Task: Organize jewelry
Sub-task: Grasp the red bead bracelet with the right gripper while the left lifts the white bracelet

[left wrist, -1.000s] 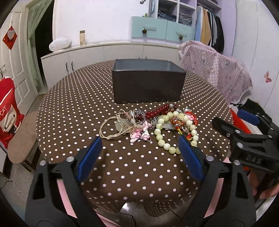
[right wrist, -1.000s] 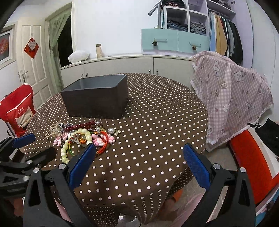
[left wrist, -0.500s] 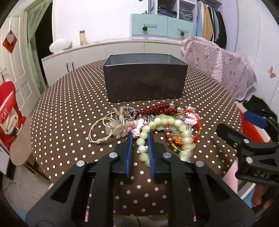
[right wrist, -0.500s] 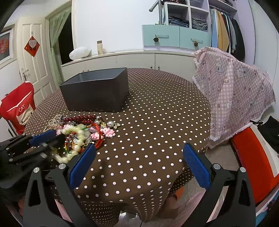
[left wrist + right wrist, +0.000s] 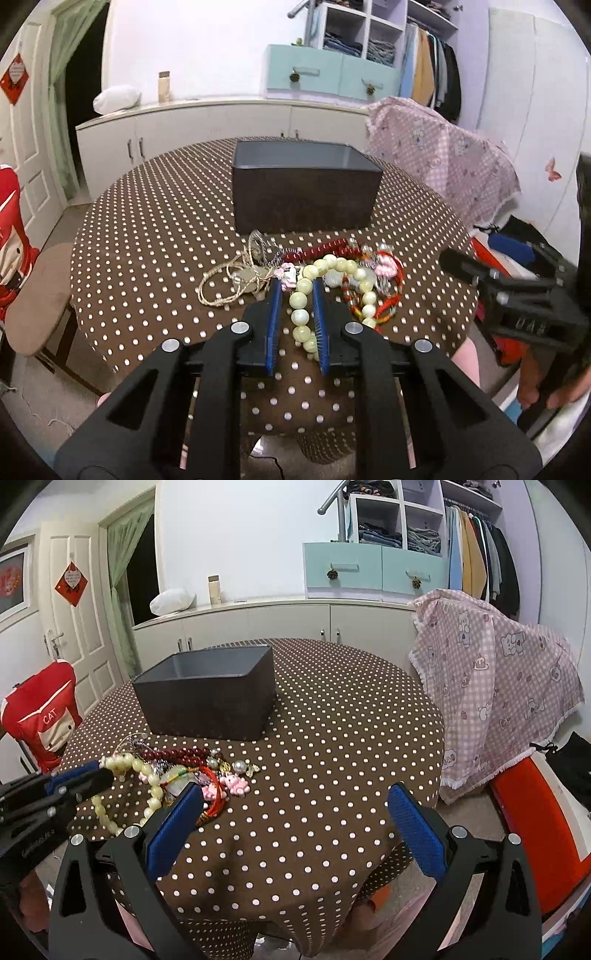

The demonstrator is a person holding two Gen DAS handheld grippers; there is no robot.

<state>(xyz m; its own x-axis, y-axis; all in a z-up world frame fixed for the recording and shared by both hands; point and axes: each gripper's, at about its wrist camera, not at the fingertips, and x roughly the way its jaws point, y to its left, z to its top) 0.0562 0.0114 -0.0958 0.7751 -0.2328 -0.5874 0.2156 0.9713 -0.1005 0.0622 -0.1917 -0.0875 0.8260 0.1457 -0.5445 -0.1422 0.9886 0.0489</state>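
Two blue pads of the left gripper (image 5: 297, 291) were clamped on the pale-green bead bracelet (image 5: 325, 284), at the near edge of the jewelry pile (image 5: 177, 771) before the black box (image 5: 304, 192). The right gripper (image 5: 293, 814) stood wide apart, holding nothing, over the dotted tablecloth (image 5: 332, 738).

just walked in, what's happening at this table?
A person is sorting a jewelry pile on a polka-dot table. The left hand-held gripper is shut on a pale green bead bracelet at the pile's near edge. The right hand-held gripper hangs open and empty off to the side. The dark box behind the pile shows nothing inside from these views.
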